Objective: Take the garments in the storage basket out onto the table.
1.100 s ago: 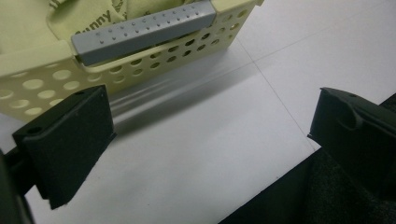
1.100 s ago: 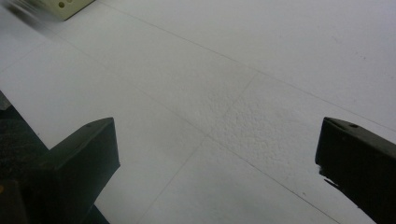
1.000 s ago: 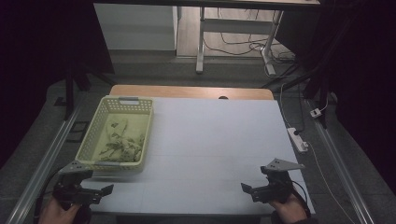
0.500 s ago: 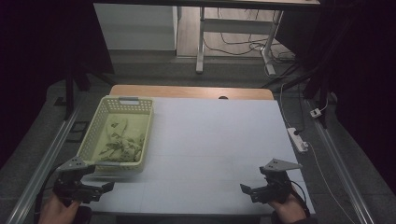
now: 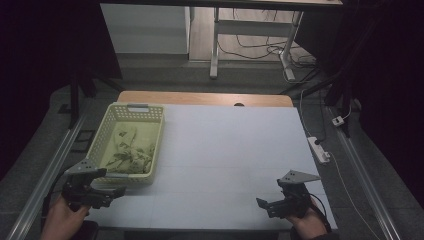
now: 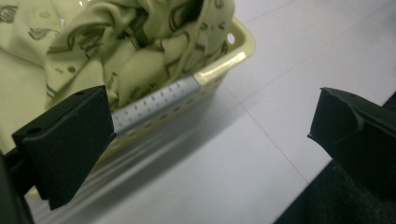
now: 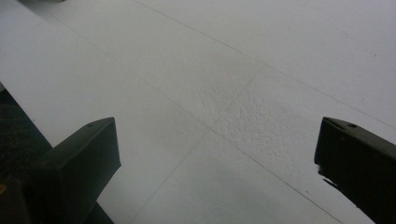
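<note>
nearing basket (image 5: 131, 111) | left gripper (image 5: 118, 190) jaws spread, empty, just beside its near rim | patterned cloth (image 6: 130, 51) untouched inside | right gripper (image 5: 261, 203) released, idle on white table (image 5: 230, 150) | nothing taken out yet

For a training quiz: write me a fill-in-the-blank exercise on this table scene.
1. The crumpled patterned cloth lies inside the pale yellow ____.
2. The left gripper has its jaws ____, close to the basket rim.
3. The right gripper hovers over the bare ____ table cover.

Missing words: basket; open; white
</note>
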A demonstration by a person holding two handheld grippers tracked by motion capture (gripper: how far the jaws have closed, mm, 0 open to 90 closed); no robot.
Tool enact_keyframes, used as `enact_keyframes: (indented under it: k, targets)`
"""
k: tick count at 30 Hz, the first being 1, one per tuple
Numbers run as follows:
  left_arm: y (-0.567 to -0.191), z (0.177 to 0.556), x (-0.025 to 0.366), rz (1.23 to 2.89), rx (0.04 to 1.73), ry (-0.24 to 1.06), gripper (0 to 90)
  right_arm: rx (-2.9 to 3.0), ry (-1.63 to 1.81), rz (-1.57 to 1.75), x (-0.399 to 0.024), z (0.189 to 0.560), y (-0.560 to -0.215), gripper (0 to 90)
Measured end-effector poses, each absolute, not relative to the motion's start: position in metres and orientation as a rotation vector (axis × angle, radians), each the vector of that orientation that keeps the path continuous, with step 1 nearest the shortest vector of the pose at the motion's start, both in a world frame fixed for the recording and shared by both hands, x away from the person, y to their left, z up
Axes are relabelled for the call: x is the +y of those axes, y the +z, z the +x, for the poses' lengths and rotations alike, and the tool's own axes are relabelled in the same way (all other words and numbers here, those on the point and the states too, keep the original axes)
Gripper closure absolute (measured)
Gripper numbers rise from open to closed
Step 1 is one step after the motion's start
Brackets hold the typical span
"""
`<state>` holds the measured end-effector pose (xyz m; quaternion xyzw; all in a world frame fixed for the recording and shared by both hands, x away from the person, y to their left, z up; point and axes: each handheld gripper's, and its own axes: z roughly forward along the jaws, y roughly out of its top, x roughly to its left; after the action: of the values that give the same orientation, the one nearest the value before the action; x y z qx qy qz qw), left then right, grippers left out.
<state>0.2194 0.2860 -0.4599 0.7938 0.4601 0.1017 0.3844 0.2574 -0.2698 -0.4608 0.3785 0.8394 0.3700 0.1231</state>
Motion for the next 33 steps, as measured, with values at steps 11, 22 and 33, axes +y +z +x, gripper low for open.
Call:
enact_keyframes:
  k: [11,22,33]
  targets:
    - [-0.455,0.243,0.286,2.024,1.19,0.276,0.0,2.459,1.067,1.099,-0.269,0.258,-0.461,0.0]
    - [-0.46,0.276,0.279,2.116,1.226,0.27,0.5,2.479,1.043,1.092,-0.267,0.259,-0.462,0.1]
    - [-0.469,0.312,0.274,2.249,1.209,0.211,0.3,2.491,1.03,1.094,-0.266,0.259,-0.462,0.1]
